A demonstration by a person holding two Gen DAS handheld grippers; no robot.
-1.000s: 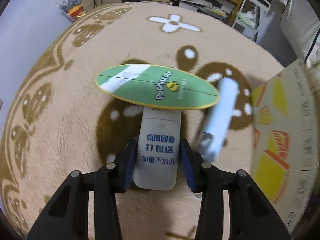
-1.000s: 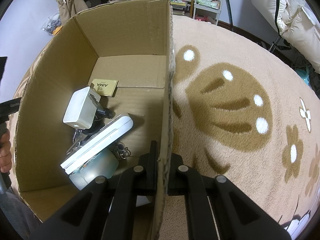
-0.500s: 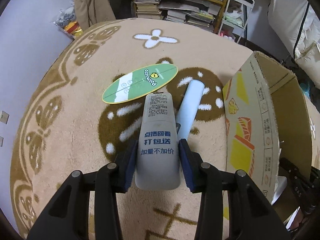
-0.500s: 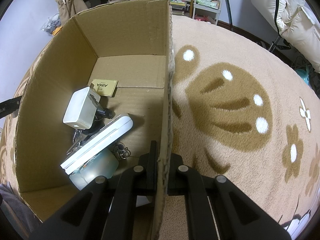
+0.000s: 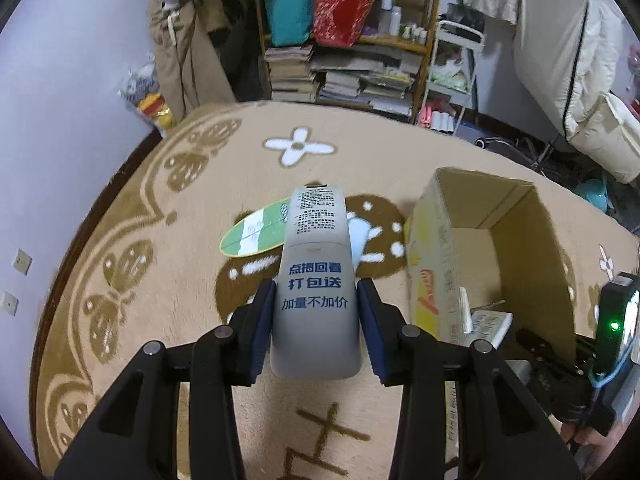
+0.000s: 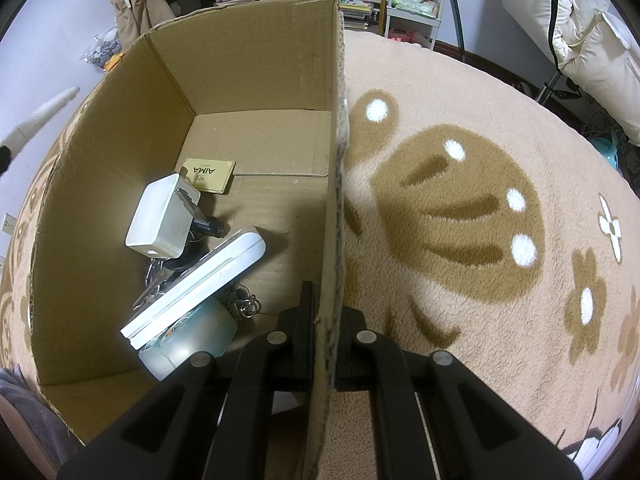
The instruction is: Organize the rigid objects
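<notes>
Beige carpet [image 5: 120,208] under left hand-held gripper [image 5: 316,320] clamping grey "打包送" tube [image 5: 316,280], right hand-held gripper [image 6: 326,336] pinching box wall [image 6: 334,200]

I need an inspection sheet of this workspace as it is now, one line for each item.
Surface: beige carpet with brown butterfly and flower patterns.
Job's things: grey tube with blue print, lifted in the left tongs; green oval board and pale blue cylinder lying on the carpet; cardboard box open, holding a white case, a white container, a tan card, keys.
Clutter: nothing seen on the carpet.
Grippers: left tongs shut on the grey tube; right tongs clamp the box's right wall.
Cables: black ones on the floor by the white bedding.
Surroundings: crowded bookshelf, white rack.
</notes>
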